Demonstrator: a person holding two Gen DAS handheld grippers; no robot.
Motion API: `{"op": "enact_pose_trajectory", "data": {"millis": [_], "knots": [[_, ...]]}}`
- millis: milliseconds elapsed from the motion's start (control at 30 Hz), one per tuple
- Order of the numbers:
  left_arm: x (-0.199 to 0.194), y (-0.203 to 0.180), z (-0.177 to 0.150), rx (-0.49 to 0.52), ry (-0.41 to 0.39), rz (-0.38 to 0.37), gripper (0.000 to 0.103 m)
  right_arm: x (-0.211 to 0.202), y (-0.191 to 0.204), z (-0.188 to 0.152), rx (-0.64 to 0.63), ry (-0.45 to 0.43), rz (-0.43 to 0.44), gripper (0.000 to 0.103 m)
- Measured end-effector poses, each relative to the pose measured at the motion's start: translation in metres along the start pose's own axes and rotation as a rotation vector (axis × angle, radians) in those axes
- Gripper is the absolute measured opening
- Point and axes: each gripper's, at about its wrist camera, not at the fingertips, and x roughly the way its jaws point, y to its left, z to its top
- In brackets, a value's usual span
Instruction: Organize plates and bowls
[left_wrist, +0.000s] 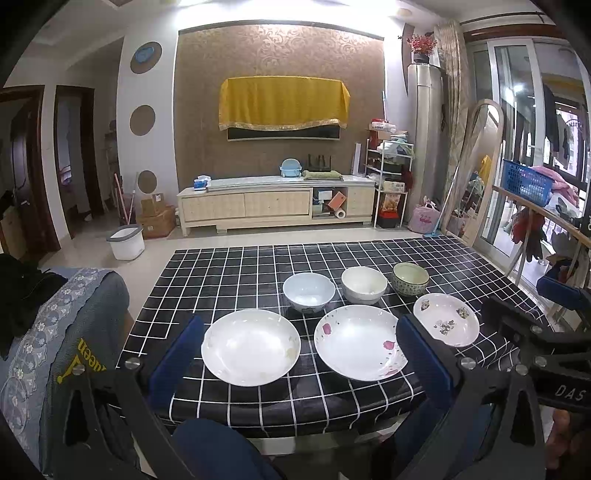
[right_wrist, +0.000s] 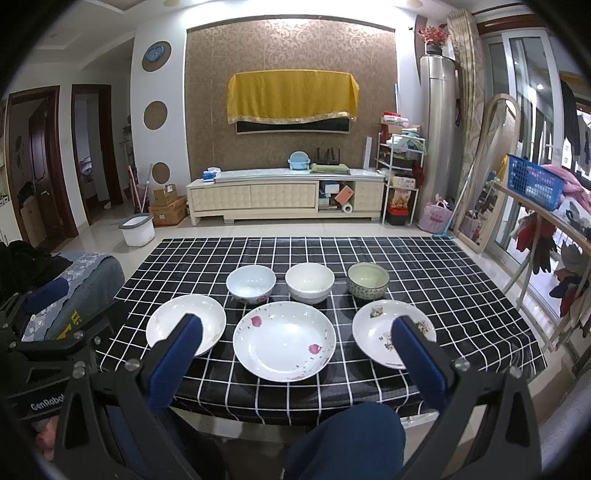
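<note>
Both the left tongs (left_wrist: 301, 349) and the right tongs (right_wrist: 297, 345) gape wide and empty above the near edge of the table (right_wrist: 461, 280). Three plates (right_wrist: 284, 340) lie in a row toward 12 o'clock of them. Three bowls (right_wrist: 309, 282) line up just beyond.

Black white-gridded tablecloth (right_wrist: 424, 266); white pink-petalled plate (right_wrist: 284, 341); green patterned bowl (right_wrist: 368, 286); blue-padded jaws.
</note>
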Motion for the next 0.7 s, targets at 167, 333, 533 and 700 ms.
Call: {"op": "enact_pose_trajectory", "data": {"millis": [167, 333, 533, 700], "knots": [[-0.001, 0.0, 0.001, 0.003, -0.005, 0.0, 0.103, 0.001, 0.001, 0.0, -0.001, -0.002, -0.001, 0.103], [0.0, 0.001, 0.004, 0.01, -0.017, -0.005, 0.103, 0.002, 0.004, 0.003, -0.001, -0.007, -0.015, 0.103], [0.006, 0.003, 0.012, 0.038, -0.032, 0.008, 0.103, 0.004, 0.005, 0.014, -0.016, -0.043, -0.027, 0.103], [0.015, 0.007, 0.025, 0.076, -0.042, 0.019, 0.103, 0.017, 0.007, 0.026, -0.034, -0.049, -0.067, 0.103]]}}
